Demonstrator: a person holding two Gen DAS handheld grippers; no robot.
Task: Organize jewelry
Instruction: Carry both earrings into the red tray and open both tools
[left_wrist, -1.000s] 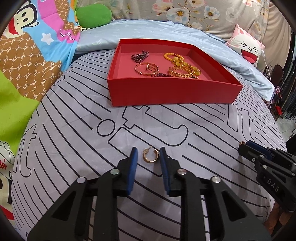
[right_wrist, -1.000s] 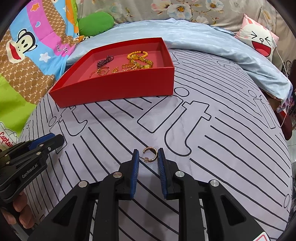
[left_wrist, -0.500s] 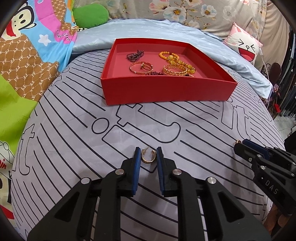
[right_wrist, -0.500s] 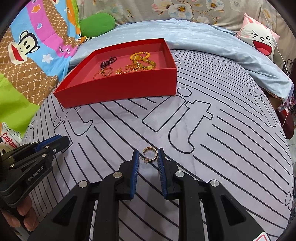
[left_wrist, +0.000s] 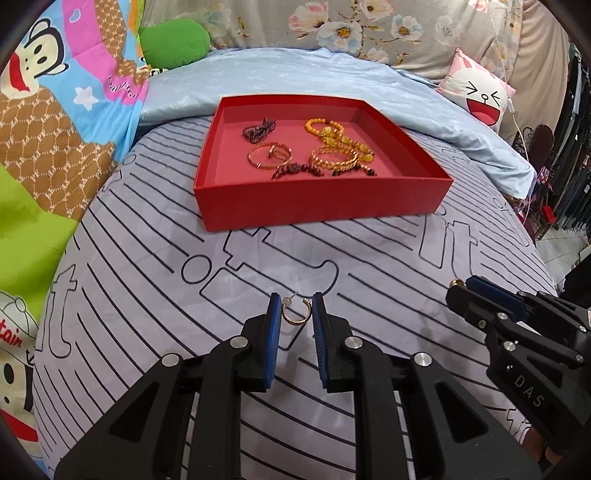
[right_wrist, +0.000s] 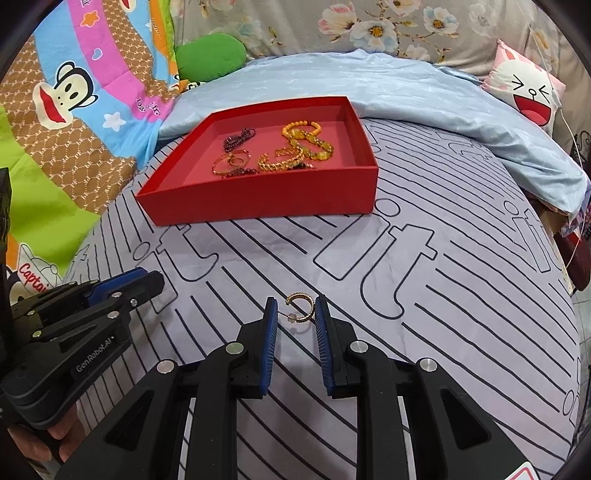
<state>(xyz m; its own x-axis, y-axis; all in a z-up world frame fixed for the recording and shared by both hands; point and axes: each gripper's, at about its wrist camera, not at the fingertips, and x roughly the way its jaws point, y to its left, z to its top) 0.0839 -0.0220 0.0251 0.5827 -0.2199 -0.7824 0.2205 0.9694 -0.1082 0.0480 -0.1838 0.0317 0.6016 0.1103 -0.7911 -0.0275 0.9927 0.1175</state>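
One grey bedspread (left_wrist: 155, 280) with black line print covers the bed, with one pale blue quilt (left_wrist: 295, 74) bunched behind it, one cartoon-monkey blanket (left_wrist: 48, 96) at the left, one green cushion (left_wrist: 173, 38) and one pink laughing-face pillow (left_wrist: 480, 96) beyond. One red tray (left_wrist: 317, 201) sits on the spread ahead of both tools, nothing lying between it and them; inside are one amber bead bracelet (left_wrist: 325, 127), one twisted gold bangle (left_wrist: 334, 158), one thin gold bangle (left_wrist: 269, 155) with a small ring inside it, one dark bead bracelet (left_wrist: 258, 129) and a string of dark red beads (left_wrist: 295, 170). Two gold hoop earrings remain outside. The left gripper (left_wrist: 294, 315) is clamped narrowly on one hoop earring (left_wrist: 295, 314), which a second ago lay on the cloth between wider jaws that have since closed. The right gripper (right_wrist: 292, 315) pinches the other hoop earring (right_wrist: 301, 308) just as narrowly as before, now higher above the spread. A hand (right_wrist: 55, 439) shows under the left tool.
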